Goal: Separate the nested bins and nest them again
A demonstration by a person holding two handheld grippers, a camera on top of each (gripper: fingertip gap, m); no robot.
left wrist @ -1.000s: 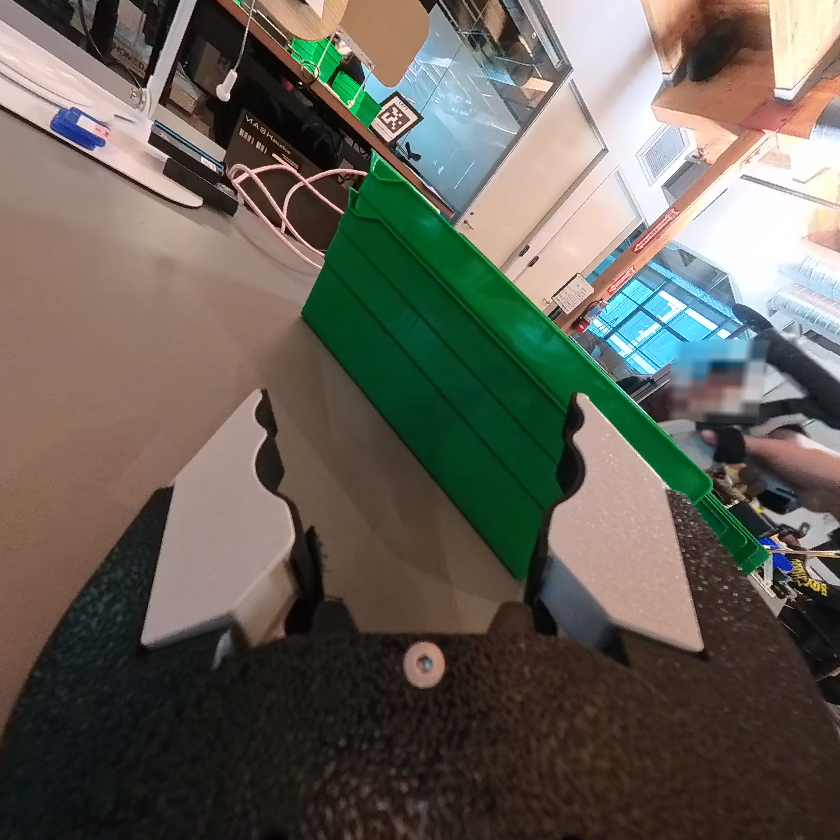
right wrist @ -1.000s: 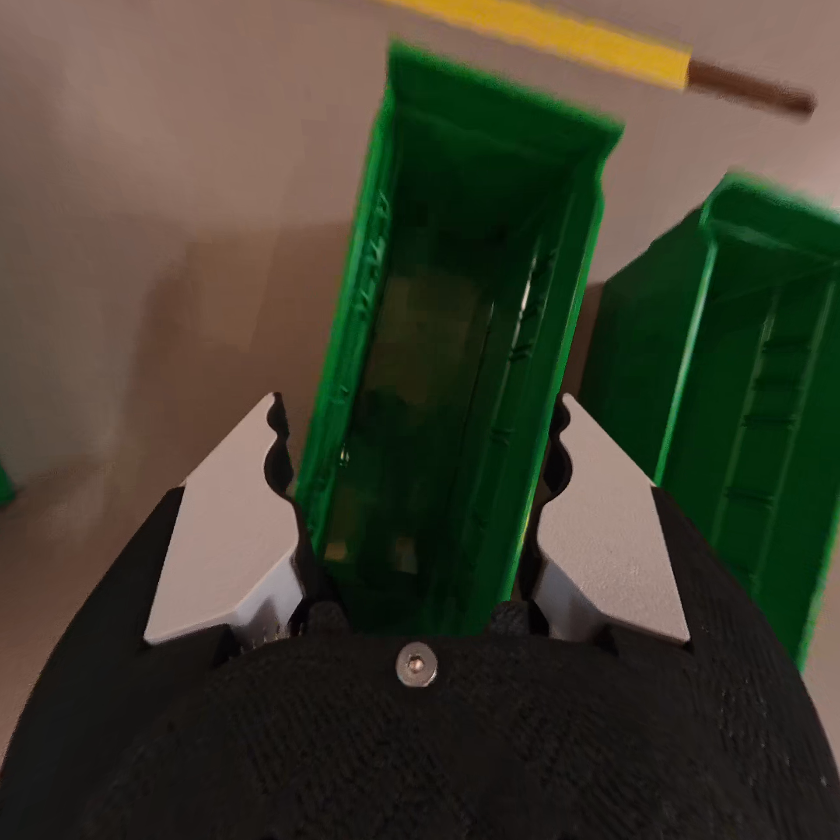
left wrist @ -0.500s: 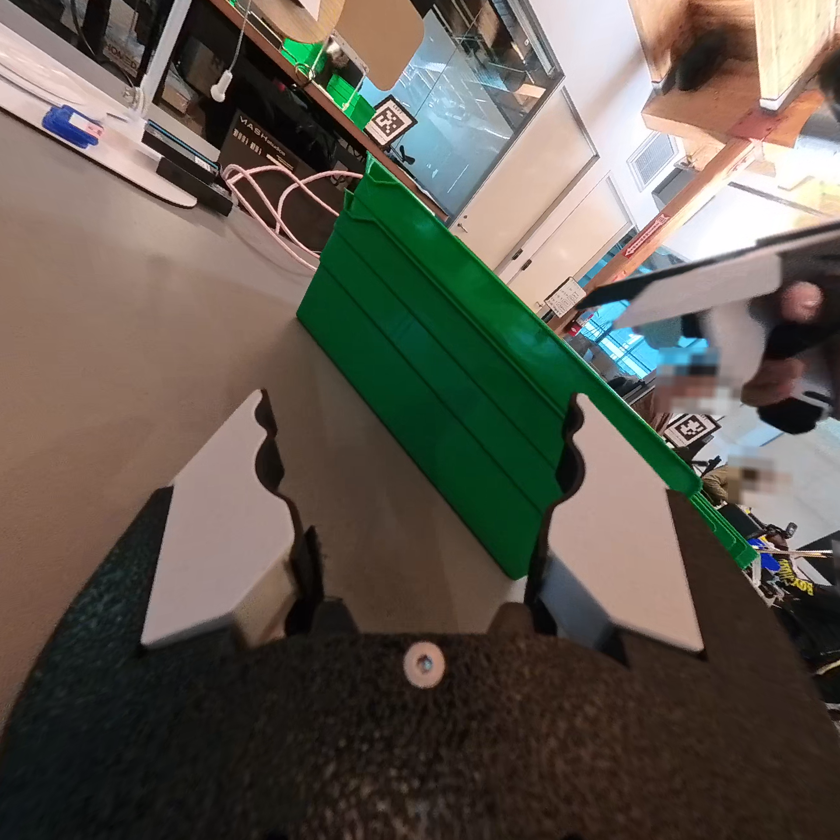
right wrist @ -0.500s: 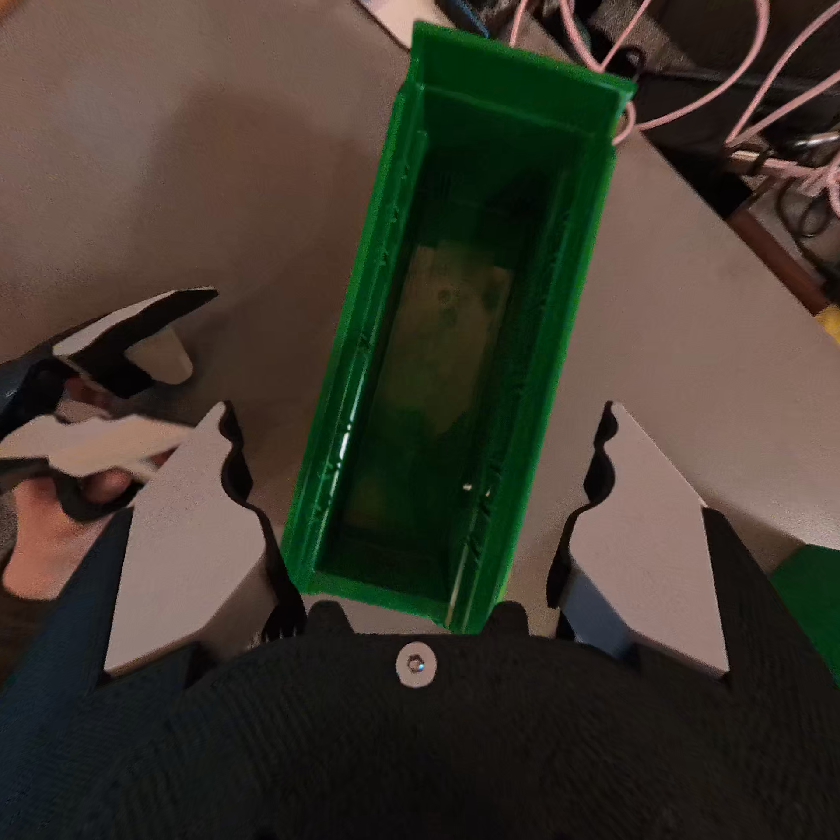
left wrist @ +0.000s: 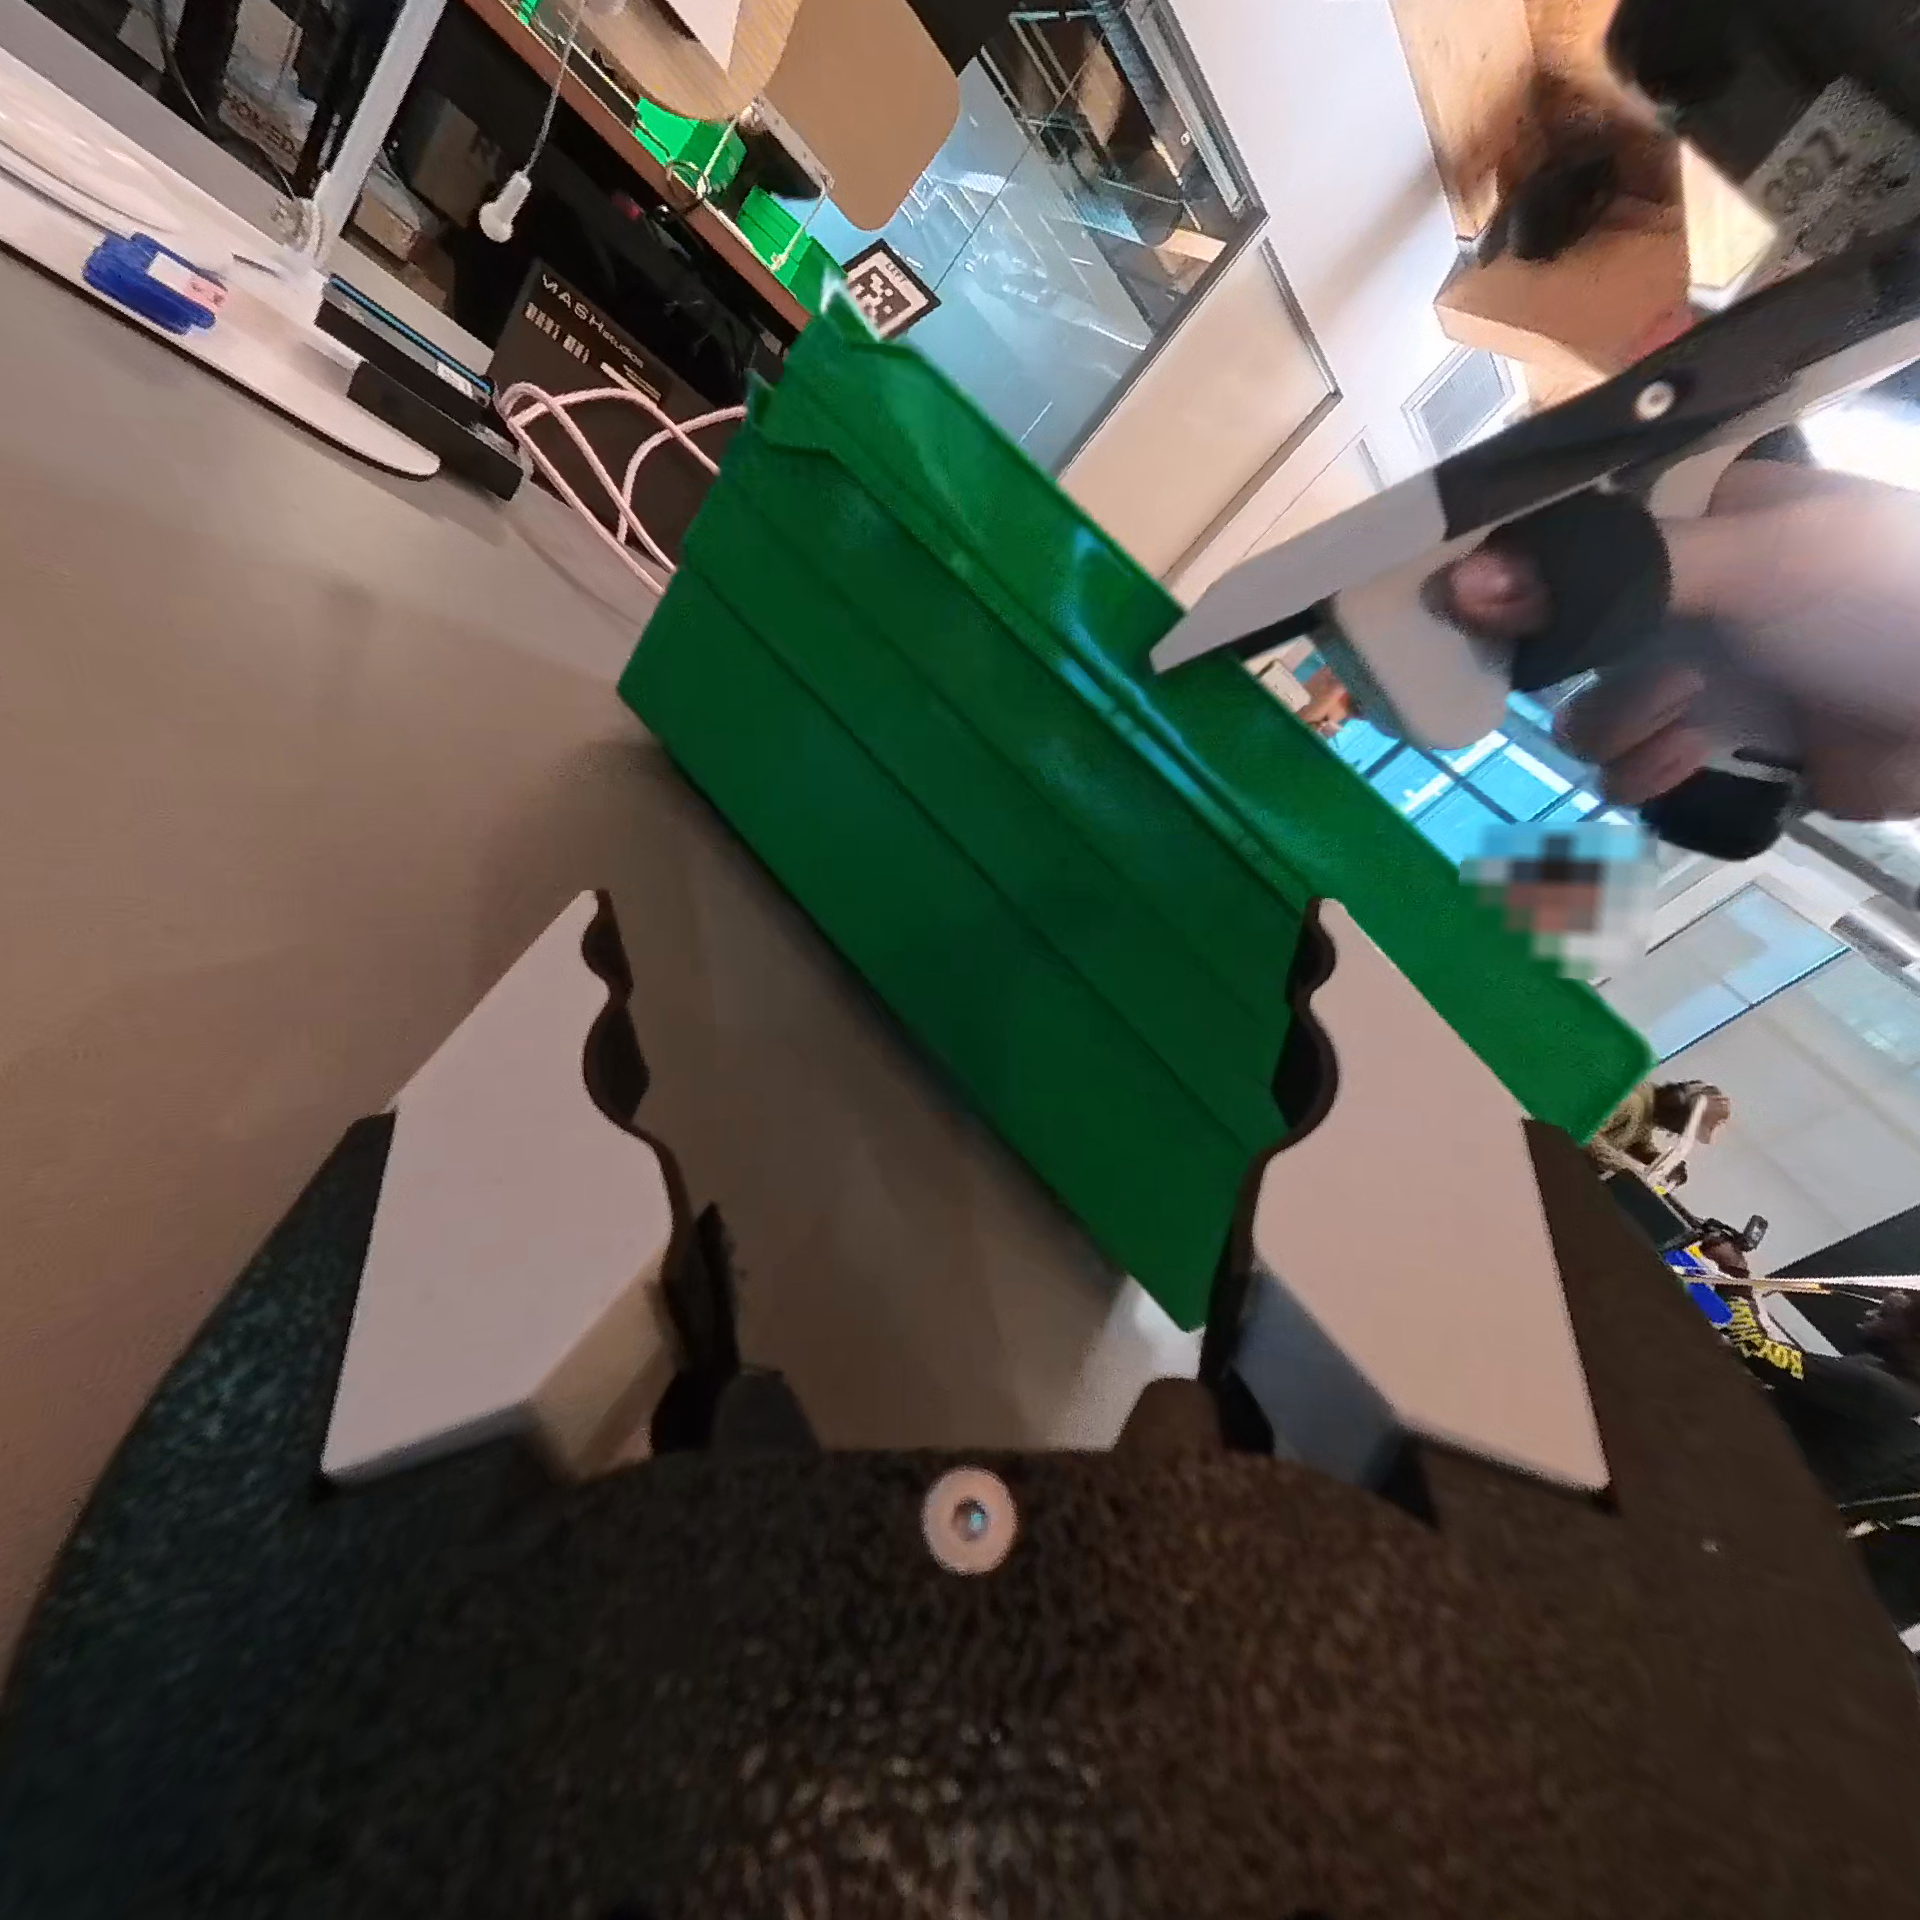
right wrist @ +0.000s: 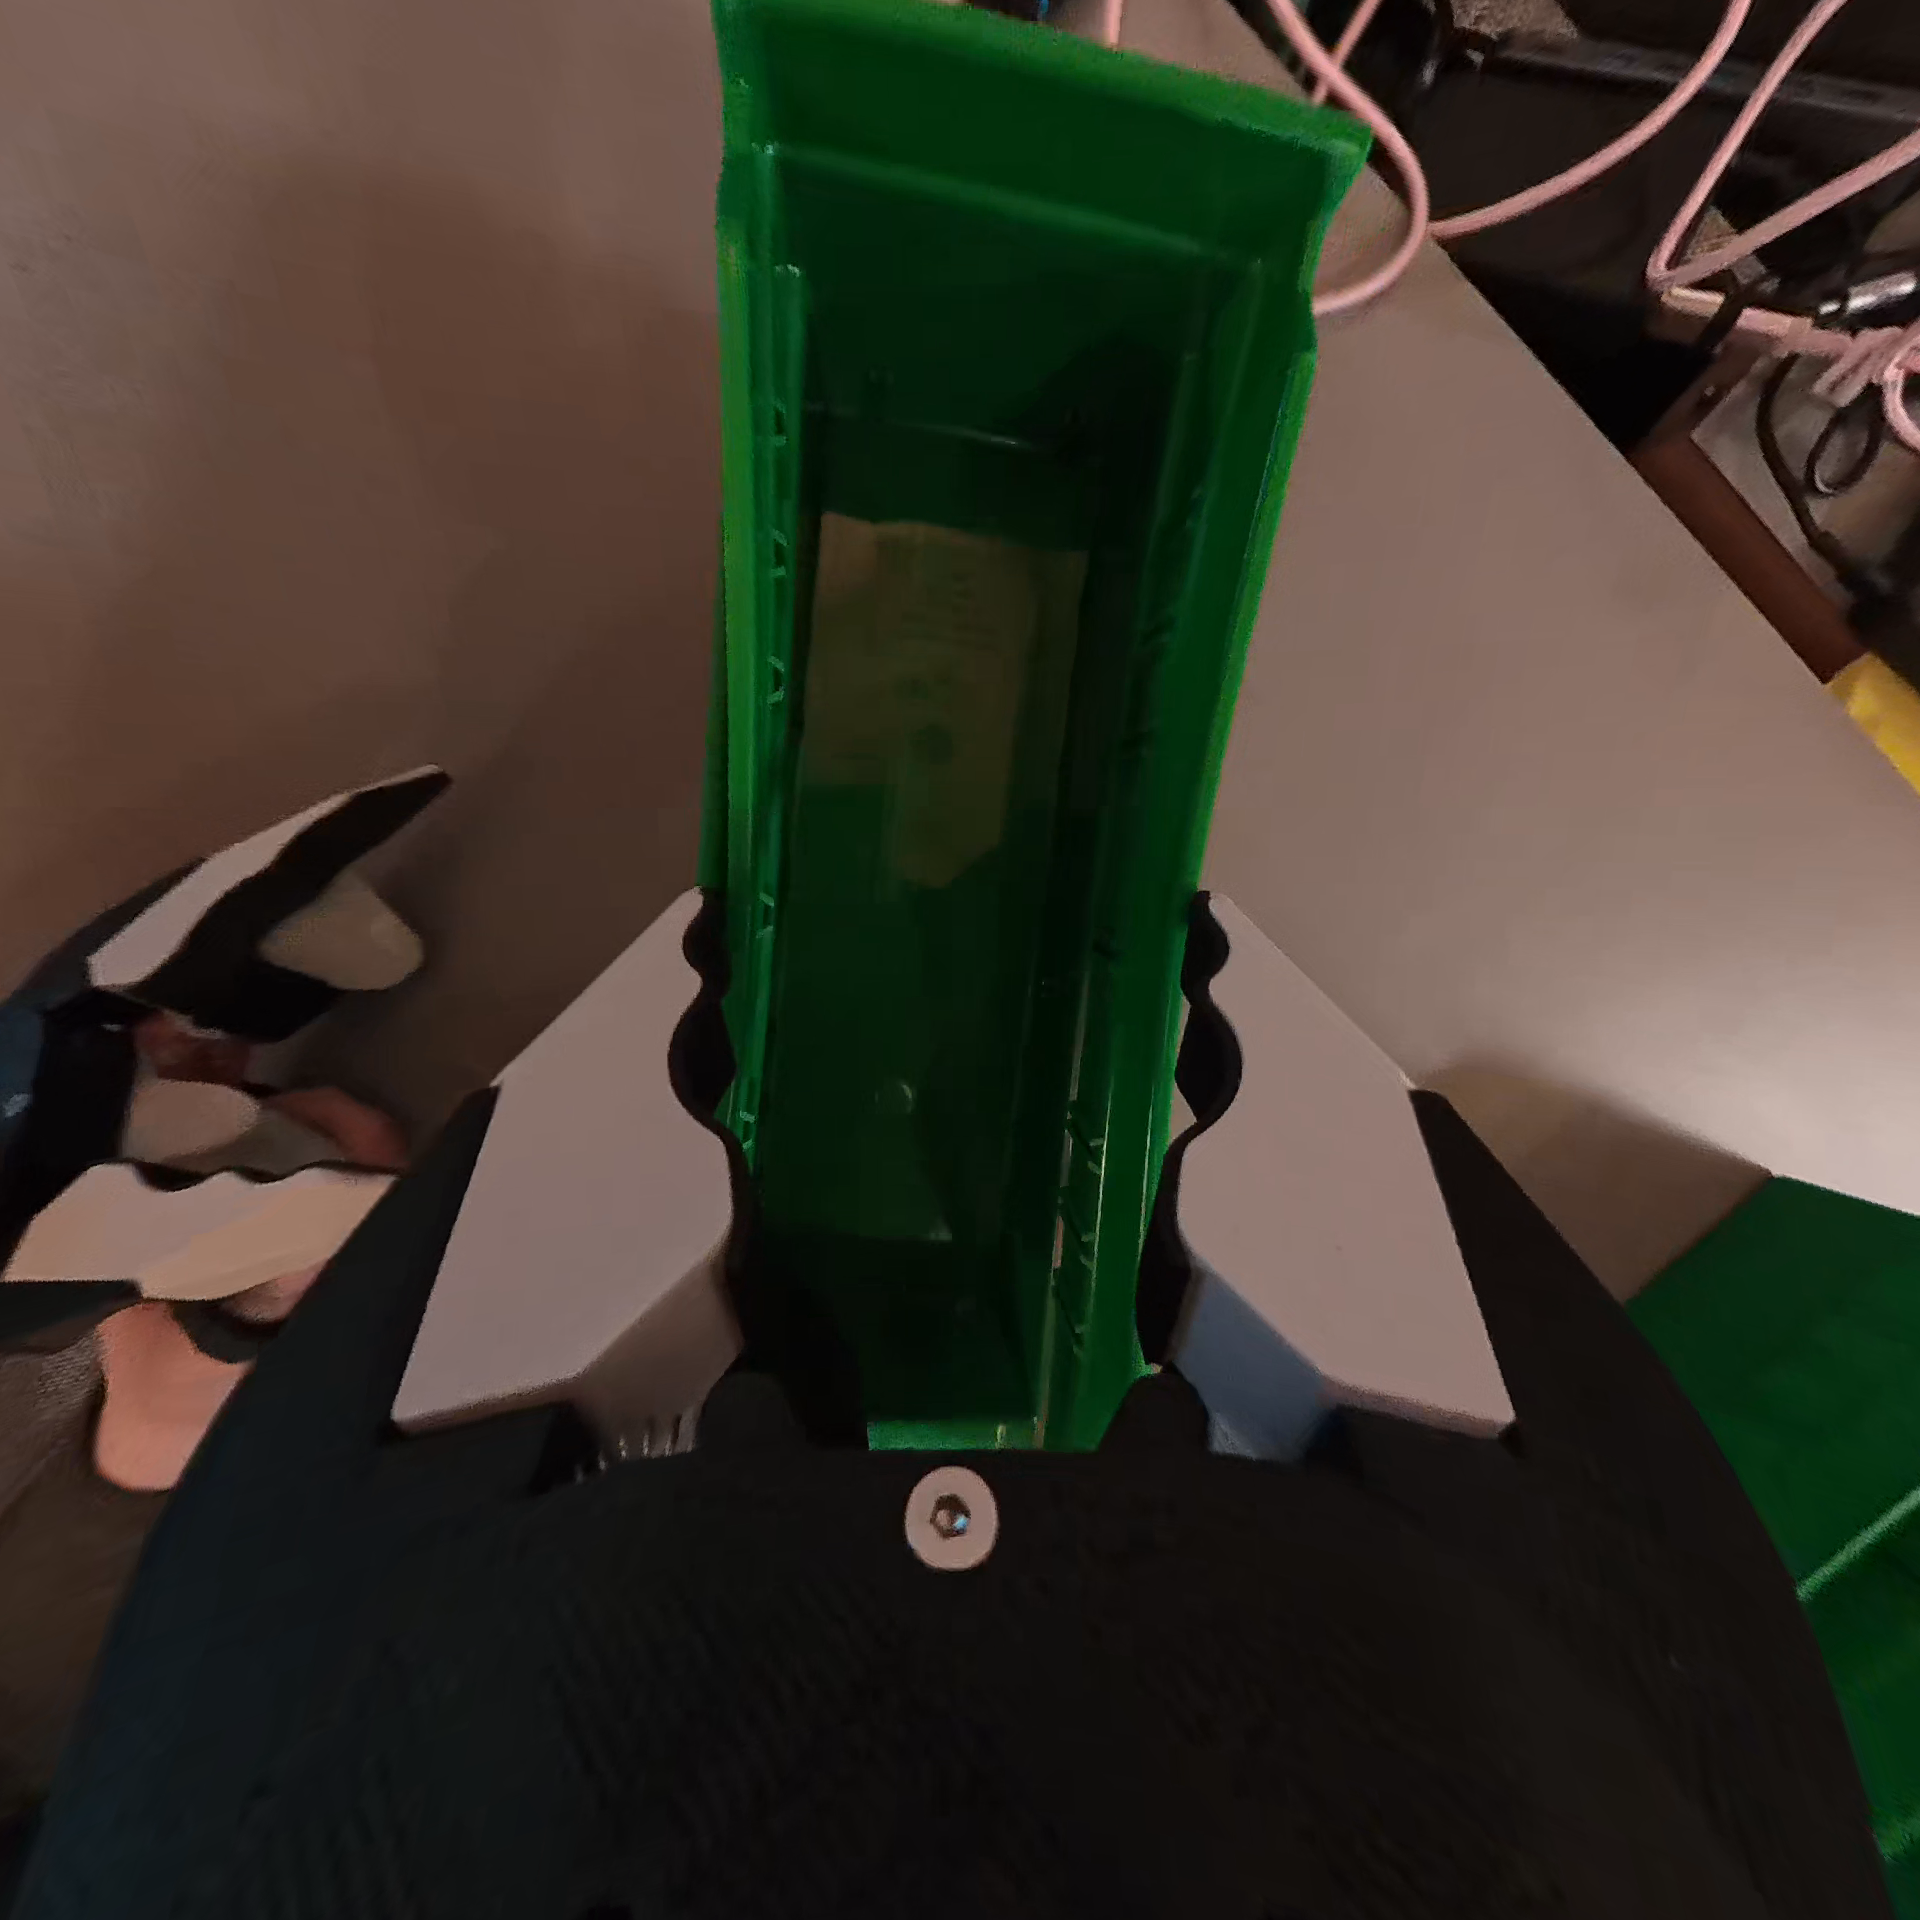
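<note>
You work at a matte grey-brown tabletop (left wrist: 260,727) whose far edge meets a cluttered dark shelf unit (left wrist: 582,312). Pink cables (left wrist: 623,436) loop off that edge, and in the right wrist view they trail over dark equipment beyond the table corner (right wrist: 1704,260). A white lamp base (left wrist: 208,353) rests on the table to your far left. Beyond it stand glass partitions (left wrist: 1070,239), white wall panels (left wrist: 1236,416) and bright, blue-tinted windows (left wrist: 1766,966). A wooden beam (left wrist: 1538,187) crosses overhead.
</note>
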